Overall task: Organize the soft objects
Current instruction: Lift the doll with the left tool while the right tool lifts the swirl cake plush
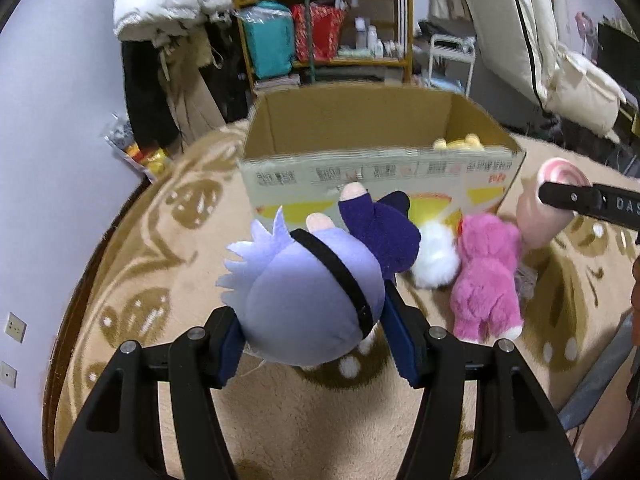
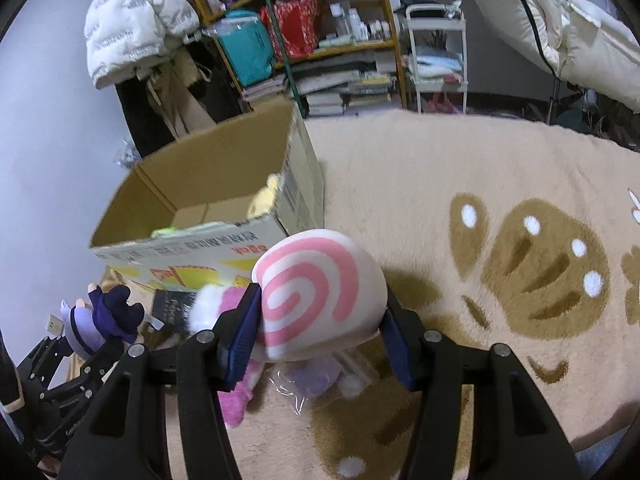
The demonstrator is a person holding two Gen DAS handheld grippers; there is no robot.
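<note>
My left gripper (image 1: 312, 340) is shut on a lavender-haired plush doll (image 1: 308, 296) with a black band and dark purple clothes, held above the rug in front of the cardboard box (image 1: 372, 172). My right gripper (image 2: 320, 336) is shut on a white plush with a pink swirl (image 2: 320, 292), held near the box's front right corner; this plush also shows in the left wrist view (image 1: 556, 184). A pink furry plush (image 1: 488, 280) and a white fluffy plush (image 1: 434, 260) lie on the rug by the box. A yellow plush (image 1: 460, 143) lies inside the box.
A beige rug with brown leaf pattern (image 2: 480, 200) covers the surface. A shelf with bags and bottles (image 1: 324, 28), hanging coats (image 1: 160, 4) and a white cart (image 2: 436, 56) stand behind. A plastic-wrapped purple item (image 2: 316, 380) lies under my right gripper.
</note>
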